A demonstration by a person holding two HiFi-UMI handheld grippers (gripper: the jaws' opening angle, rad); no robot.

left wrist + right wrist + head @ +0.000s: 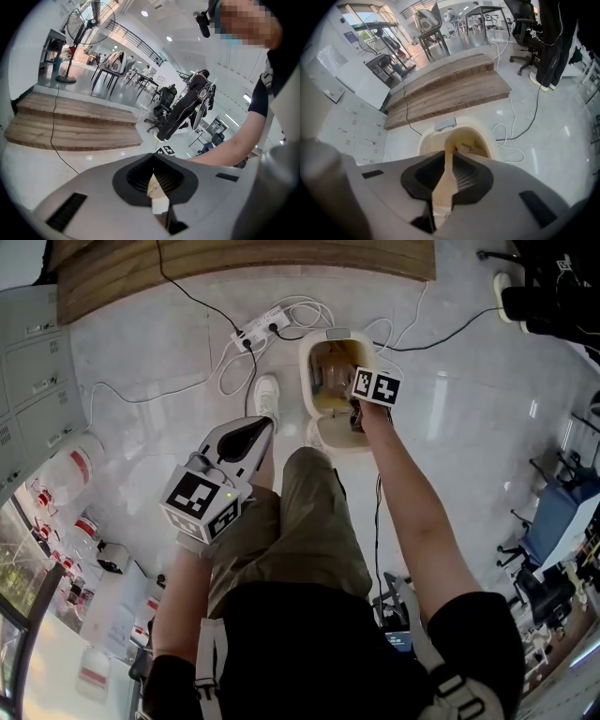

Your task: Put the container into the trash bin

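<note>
Container looked already dropped into the trash bin (pixel 307 362) as my right jaws (pixel 356 418) were closing empty above it, left jaws (pixel 255 430) clenched; next, just pull clear.

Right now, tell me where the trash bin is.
In the head view's upper centre, the trash bin stands open on the floor, just right of the white shoe, the power strip up-left of it.

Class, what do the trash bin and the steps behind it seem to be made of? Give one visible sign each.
Trash bin: probably plastic, cream, smooth, rounded moulded rim.
Steps: likely wood, matt brown, plank lines and grain visible.
</note>
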